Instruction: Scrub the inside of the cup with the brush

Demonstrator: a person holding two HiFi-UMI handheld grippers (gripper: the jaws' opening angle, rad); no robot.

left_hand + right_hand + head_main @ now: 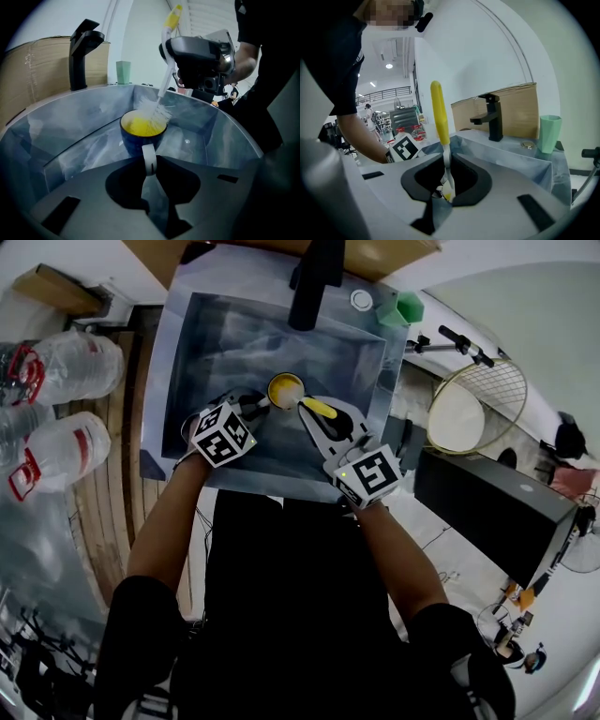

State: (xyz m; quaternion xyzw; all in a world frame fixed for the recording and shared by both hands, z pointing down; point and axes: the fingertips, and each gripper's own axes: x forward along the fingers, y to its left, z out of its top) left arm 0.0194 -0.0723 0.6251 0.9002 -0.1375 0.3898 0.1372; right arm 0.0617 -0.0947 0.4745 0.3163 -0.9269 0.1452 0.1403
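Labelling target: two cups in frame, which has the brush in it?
The blue mug with yellow inside, in the sink; the green cup stands apart on its ledge.

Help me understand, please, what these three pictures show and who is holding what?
There is no robot here: a person holds a two-jaw gripper in each hand, and the marker cubes are part of the grippers. One picture looks down from a head camera; the other two look along each gripper's jaws. Below is a sink with a black faucet. The left gripper is clamped on the white handle of a blue cup with a yellow inside. The right gripper clamps a yellow-handled brush, its white bristles at the cup's mouth.
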